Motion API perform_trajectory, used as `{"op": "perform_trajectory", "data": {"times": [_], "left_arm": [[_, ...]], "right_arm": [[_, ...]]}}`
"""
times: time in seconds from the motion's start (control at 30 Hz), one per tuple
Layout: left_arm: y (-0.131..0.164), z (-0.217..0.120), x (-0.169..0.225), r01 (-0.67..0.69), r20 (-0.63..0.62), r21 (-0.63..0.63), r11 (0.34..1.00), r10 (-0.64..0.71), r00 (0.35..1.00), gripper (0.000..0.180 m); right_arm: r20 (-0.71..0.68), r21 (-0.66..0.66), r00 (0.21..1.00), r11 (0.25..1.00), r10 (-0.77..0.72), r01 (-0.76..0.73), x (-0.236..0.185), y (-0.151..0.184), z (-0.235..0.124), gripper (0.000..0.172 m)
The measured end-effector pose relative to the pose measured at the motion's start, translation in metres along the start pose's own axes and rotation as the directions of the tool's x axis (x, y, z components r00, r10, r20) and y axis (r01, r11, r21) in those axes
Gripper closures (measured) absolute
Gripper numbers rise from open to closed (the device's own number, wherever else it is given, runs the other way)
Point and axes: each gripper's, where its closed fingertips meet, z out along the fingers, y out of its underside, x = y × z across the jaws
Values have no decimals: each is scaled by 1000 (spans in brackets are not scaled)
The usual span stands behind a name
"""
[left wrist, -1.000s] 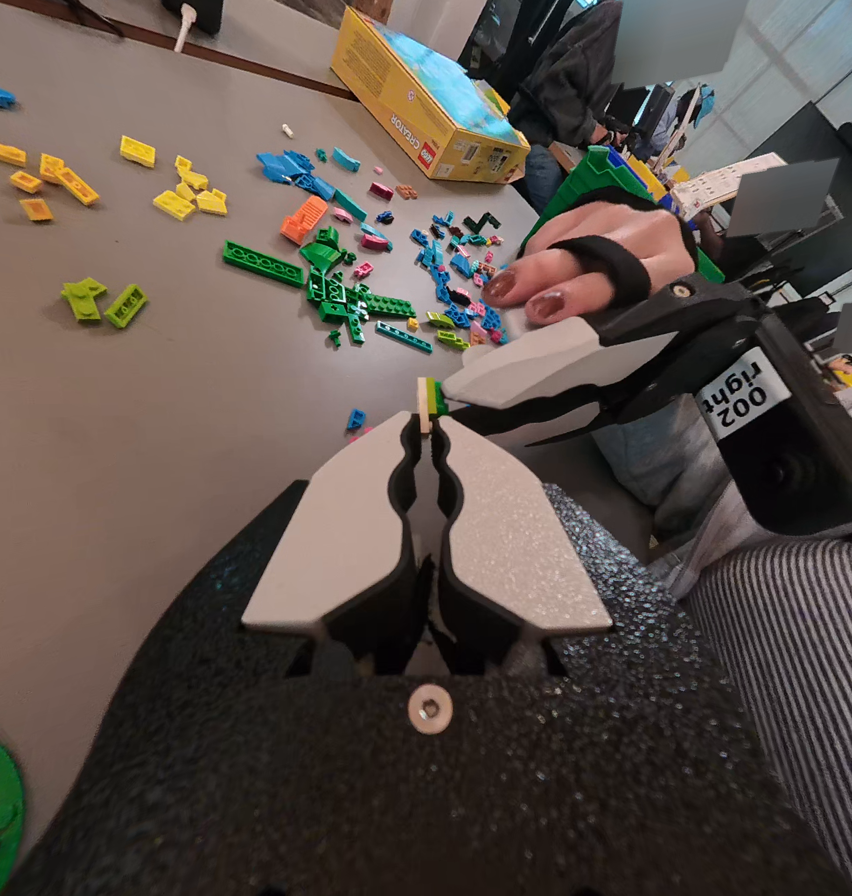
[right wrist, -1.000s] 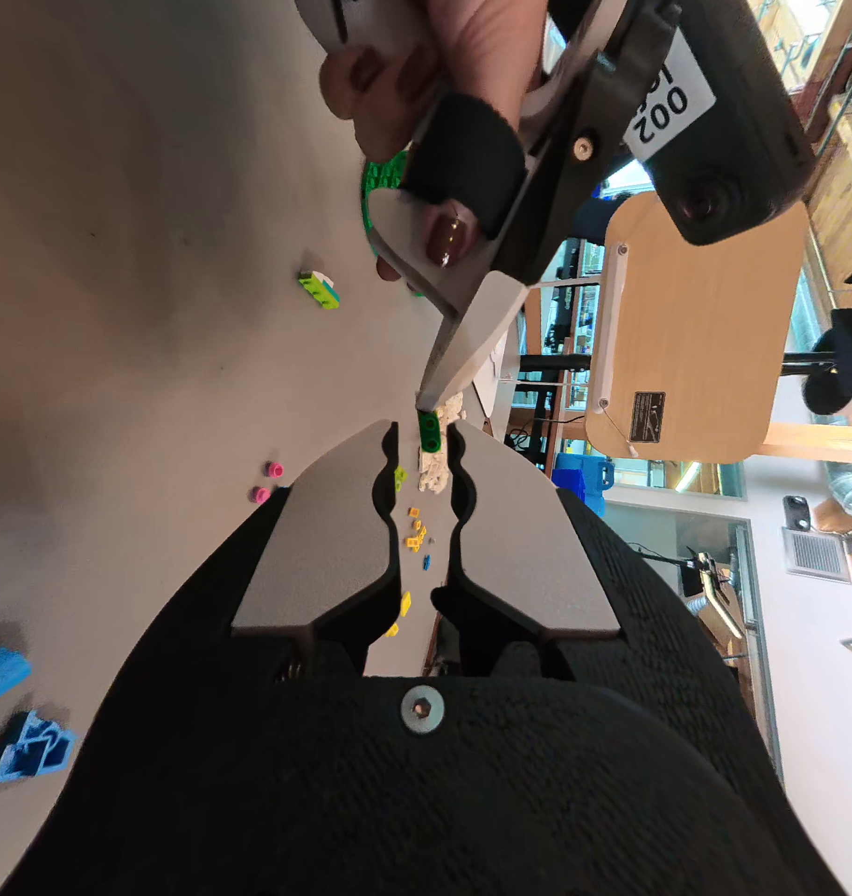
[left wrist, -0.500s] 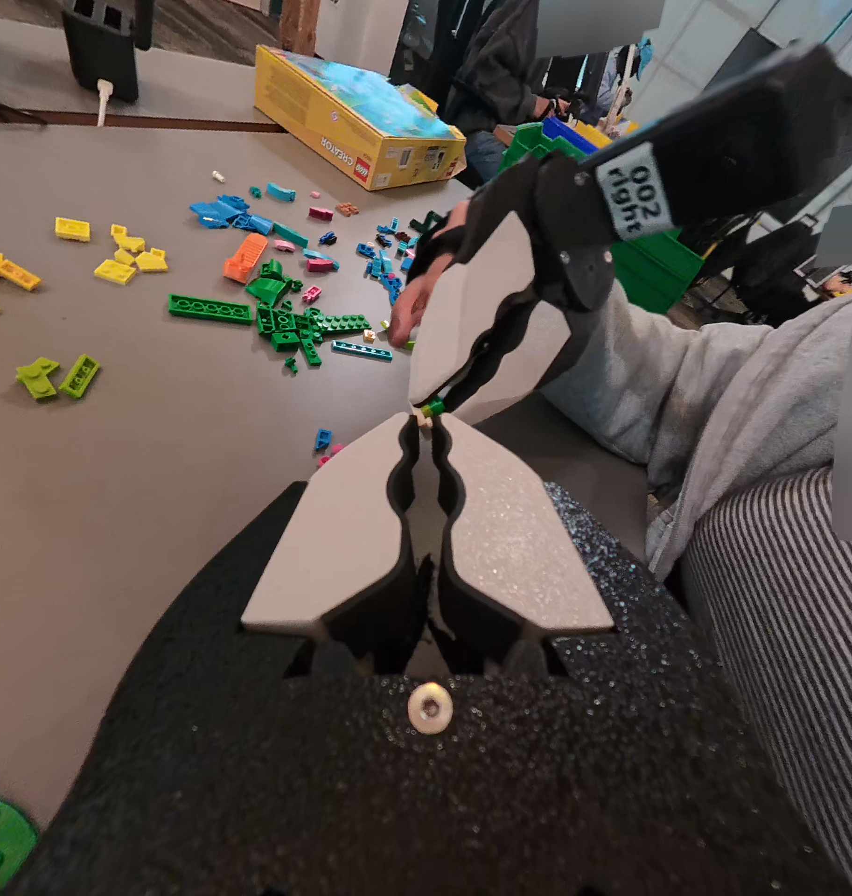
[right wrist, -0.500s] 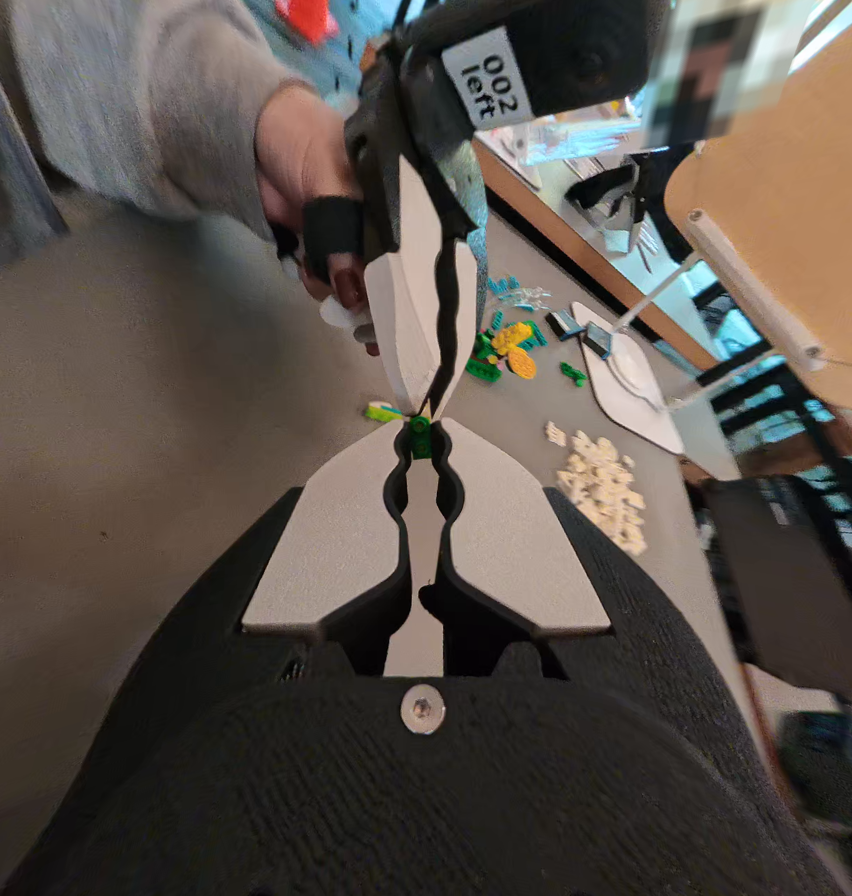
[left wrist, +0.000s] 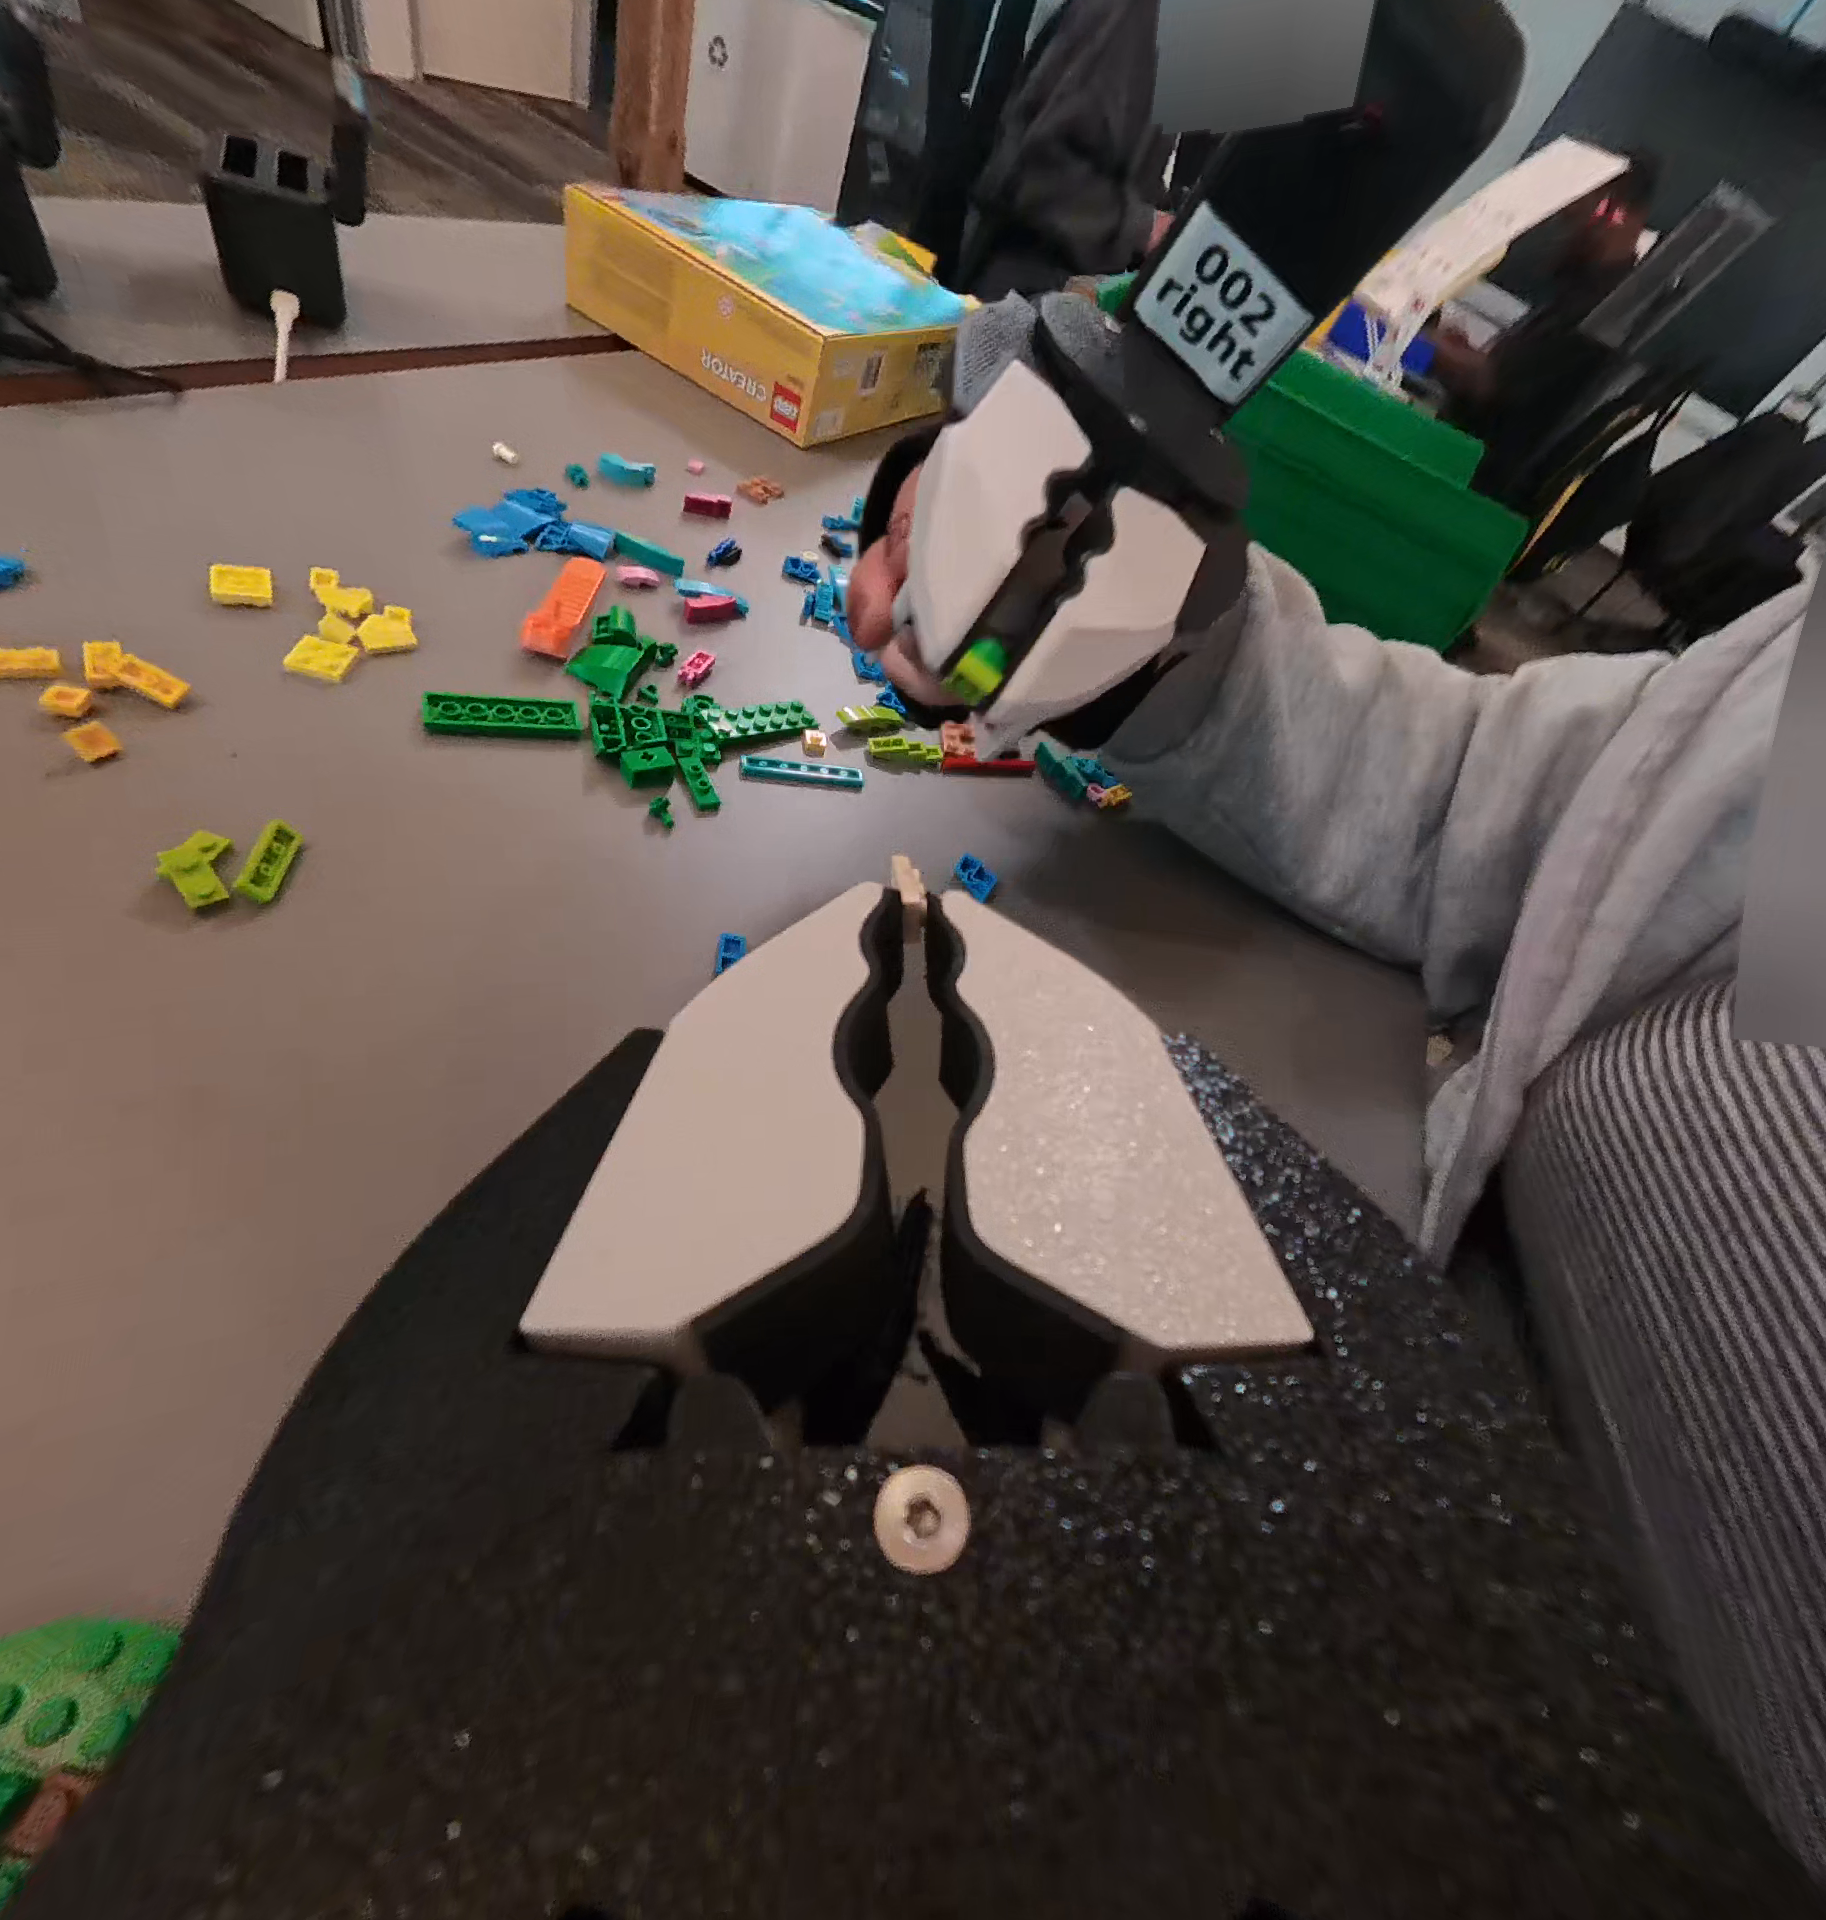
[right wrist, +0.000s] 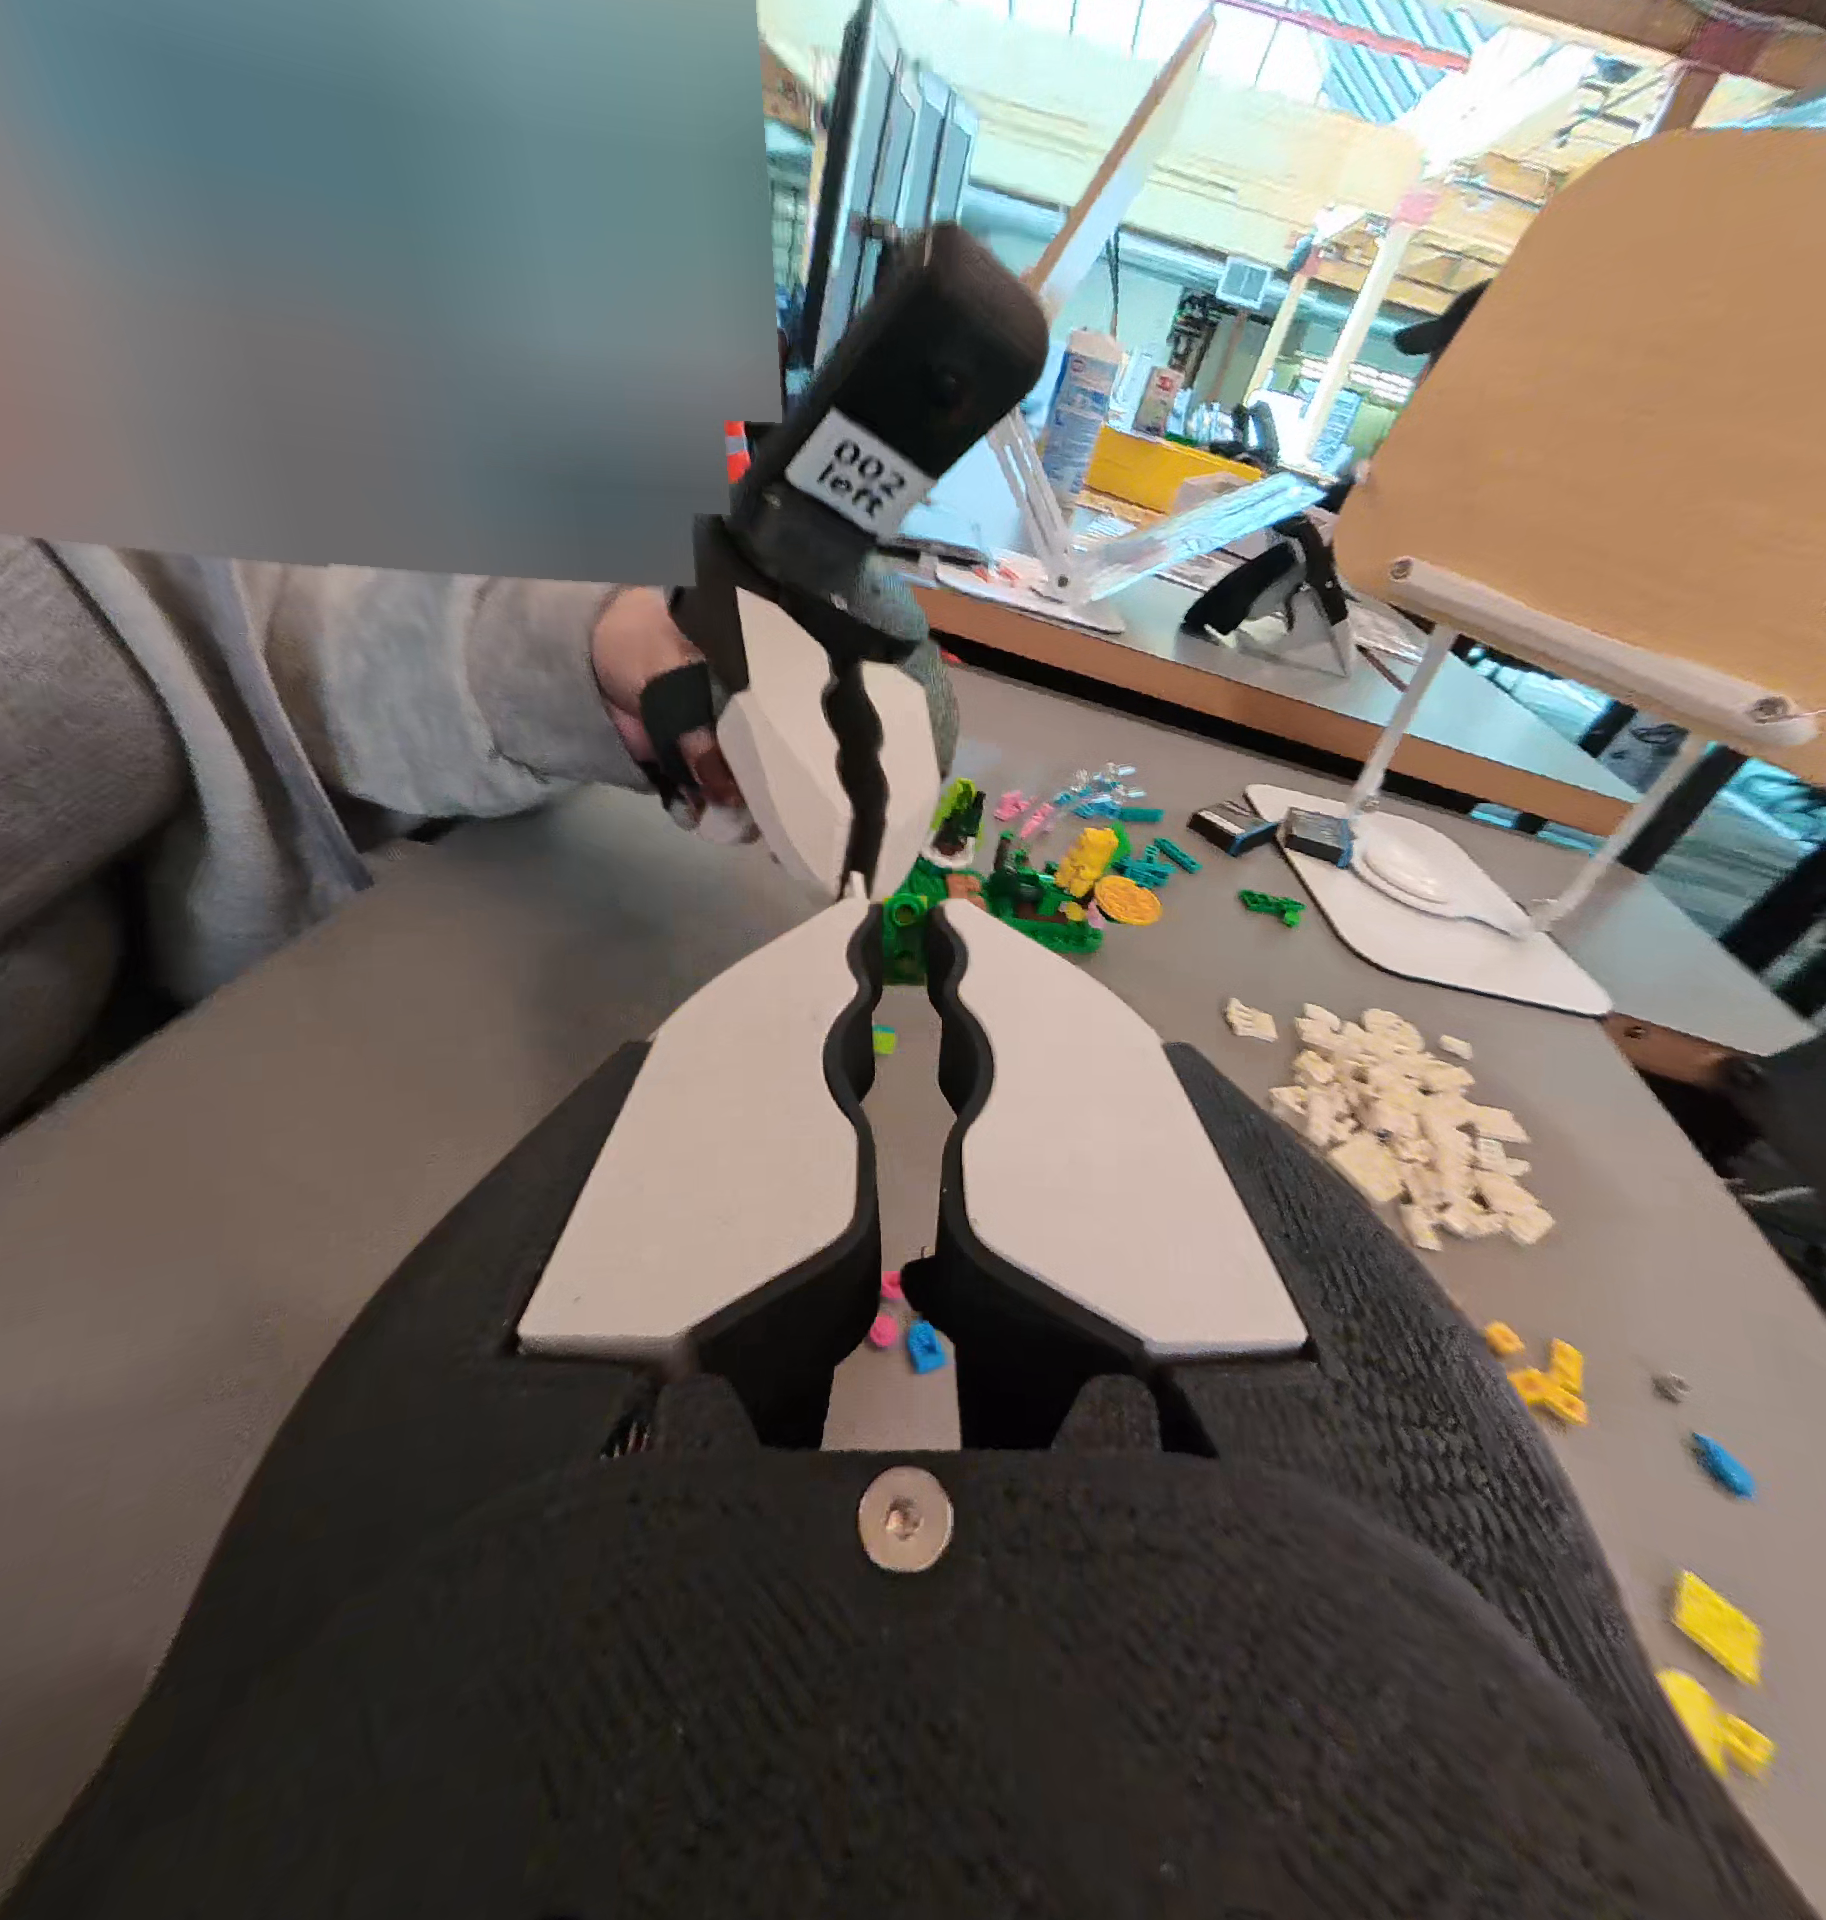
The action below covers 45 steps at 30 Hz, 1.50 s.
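Observation:
My left gripper (left wrist: 907,914) is shut on a small tan plate (left wrist: 906,891) that stands on edge between its fingertips, above the grey table (left wrist: 265,1091). My right gripper (right wrist: 904,930) is shut on a small green brick (right wrist: 904,935). In the left wrist view the right gripper (left wrist: 976,675) hangs tips-down up and to the right of my left fingertips, and the green brick (left wrist: 976,665) sits between its pads. In the right wrist view the left gripper (right wrist: 855,883) points down, its tips just beside my right fingertips. The tan plate and the green brick are apart.
Loose coloured bricks (left wrist: 639,717) lie scattered on the far table, with a yellow box (left wrist: 743,312) behind them. A green built model (right wrist: 1034,904), a pile of cream pieces (right wrist: 1408,1122) and a white lamp base (right wrist: 1428,914) lie ahead of the right gripper. A grey sleeve (left wrist: 1408,748) lies to the right. One gripper's finger ends stand about 5 cm off the other's.
A second ago the green brick sat against the tan plate in my left gripper. My right gripper shut on the green brick and drew it away; both grippers swung round.

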Motion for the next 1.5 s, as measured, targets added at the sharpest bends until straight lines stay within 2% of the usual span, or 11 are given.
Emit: {"op": "perform_trajectory", "data": {"times": [0.17,0.33,0.5,0.57,0.63,0.87,0.9,0.97,1.2,1.37,1.5], "left_arm": [[10,4,-16,-116,128,-75,990,125,984,176],[5,8,-56,-106,369,-117,987,142,918,176],[-31,10,-140,-103,625,-288,952,268,733,176],[-38,17,-170,-11,639,-331,943,233,733,176],[-33,30,-186,147,583,-346,927,90,808,176],[-12,17,-251,326,708,-469,821,128,695,174],[-8,17,-252,336,700,-497,800,141,700,158],[-2,17,-251,359,689,-533,767,147,710,135],[-29,14,-229,276,689,-488,828,172,704,134],[-69,23,-116,-203,448,-307,930,329,831,152],[-58,18,-19,-210,123,-56,976,216,969,157]], "right_arm": [[75,-337,992,934,-102,122,-13,46,5,166],[205,-512,979,853,2,105,-38,67,-2,166],[229,-545,973,828,-1,130,-43,77,2,166],[221,-544,975,824,-38,156,-41,78,4,165],[201,-538,976,823,-85,182,-36,77,5,166],[152,-505,984,849,-92,157,-25,75,3,166],[150,-504,984,849,-95,159,-25,75,3,166],[147,-503,984,850,-98,159,-24,75,3,166],[40,-450,987,879,-155,156,-5,69,2,166],[-80,-296,988,950,-132,102,14,46,-4,165],[-124,-135,981,982,-146,129,19,16,-11,166]]}}
